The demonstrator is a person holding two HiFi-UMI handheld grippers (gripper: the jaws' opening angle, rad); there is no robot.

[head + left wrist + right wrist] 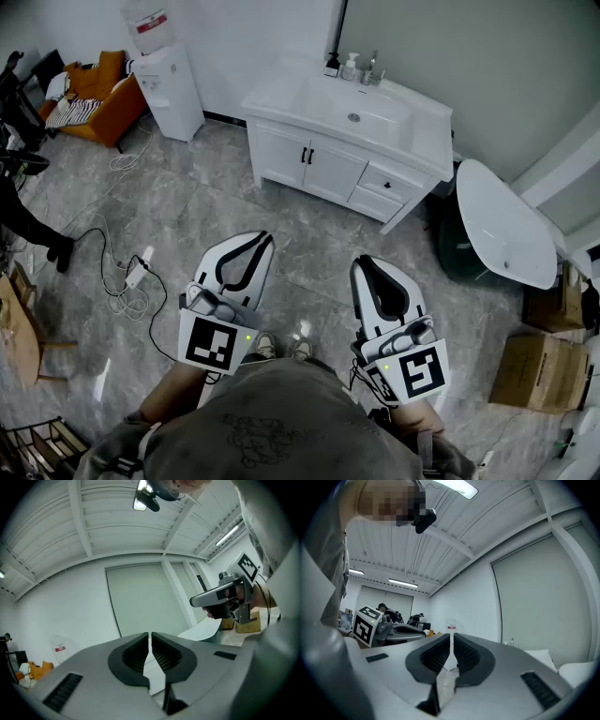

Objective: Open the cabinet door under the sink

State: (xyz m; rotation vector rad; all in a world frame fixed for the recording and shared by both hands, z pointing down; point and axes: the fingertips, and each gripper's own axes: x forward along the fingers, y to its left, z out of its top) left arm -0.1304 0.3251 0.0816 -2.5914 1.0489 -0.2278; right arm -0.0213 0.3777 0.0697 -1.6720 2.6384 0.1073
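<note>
A white vanity cabinet (323, 159) with a sink (361, 112) stands against the far wall in the head view. Its two doors are closed, with a pair of black handles (307, 156) at their meeting edge; two drawers (387, 185) sit to their right. My left gripper (264, 238) and right gripper (360, 263) are held low, near the person's body, well short of the cabinet and pointing toward it. Both are shut with nothing between the jaws. The left gripper view (150, 635) and the right gripper view (452, 636) point up at walls and ceiling.
A water dispenser (169, 82) and an orange sofa (98, 94) stand at the back left. Cables and a power strip (134, 273) lie on the grey floor at left. A white bathtub (502, 225) and cardboard boxes (537, 371) are at right.
</note>
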